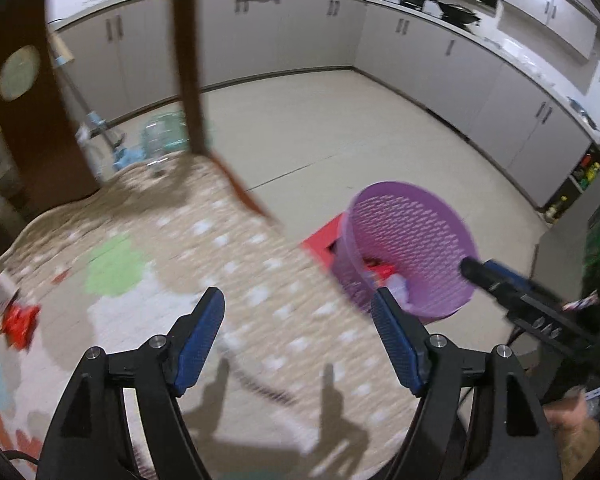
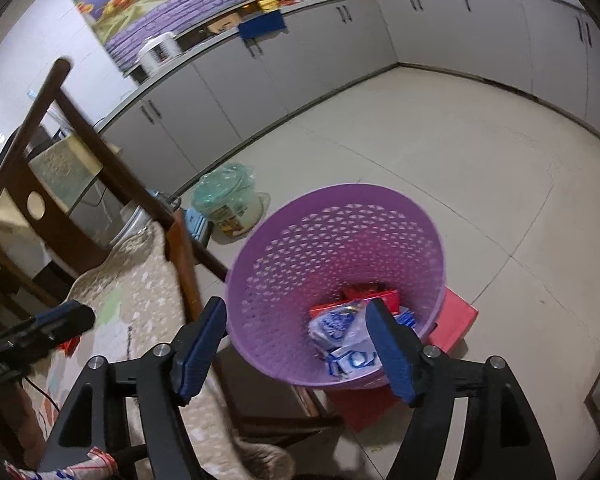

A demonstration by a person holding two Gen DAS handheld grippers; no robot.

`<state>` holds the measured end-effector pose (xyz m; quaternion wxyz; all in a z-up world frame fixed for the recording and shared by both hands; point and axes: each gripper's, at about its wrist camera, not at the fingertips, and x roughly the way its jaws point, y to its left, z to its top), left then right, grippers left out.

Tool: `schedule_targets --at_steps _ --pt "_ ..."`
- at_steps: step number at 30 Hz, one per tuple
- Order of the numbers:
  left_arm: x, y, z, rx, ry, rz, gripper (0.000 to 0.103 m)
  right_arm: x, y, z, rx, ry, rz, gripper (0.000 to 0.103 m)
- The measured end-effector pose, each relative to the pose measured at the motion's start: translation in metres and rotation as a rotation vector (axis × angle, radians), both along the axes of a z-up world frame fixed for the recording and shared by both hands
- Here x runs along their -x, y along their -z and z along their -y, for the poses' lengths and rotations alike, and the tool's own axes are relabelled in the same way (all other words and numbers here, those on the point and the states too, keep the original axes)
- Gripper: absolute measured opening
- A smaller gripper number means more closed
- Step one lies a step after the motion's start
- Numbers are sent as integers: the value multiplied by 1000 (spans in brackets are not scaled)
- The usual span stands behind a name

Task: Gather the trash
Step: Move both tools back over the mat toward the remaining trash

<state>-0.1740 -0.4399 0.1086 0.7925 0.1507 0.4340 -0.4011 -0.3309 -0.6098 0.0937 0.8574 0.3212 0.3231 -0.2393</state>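
Patterned cloth [image 1: 204, 264] carries a red wrapper [image 1: 19, 322] near its edge

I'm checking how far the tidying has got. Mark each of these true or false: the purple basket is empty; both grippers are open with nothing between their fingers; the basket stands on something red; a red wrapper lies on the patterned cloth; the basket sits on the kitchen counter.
1. The purple basket is empty. False: red and blue-and-white wrappers lie in it.
2. The left gripper and right gripper are open and empty. True.
3. The basket stands on something red. True: a red stool shows beneath it.
4. A red wrapper lies on the patterned cloth. True.
5. The basket sits on the kitchen counter. False: it is low down, over the tiled floor.
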Motion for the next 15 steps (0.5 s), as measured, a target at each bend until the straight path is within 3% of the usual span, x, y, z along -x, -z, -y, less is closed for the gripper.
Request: schedule_targets --at_steps 8,15 --pt "-49 17 -120 -69 -202 75 75 -46 -13 -72 129 -110 -48 87" --pt "-126 29 -227 -94 -501 48 75 -90 3 -134 69 -274 -81 87"
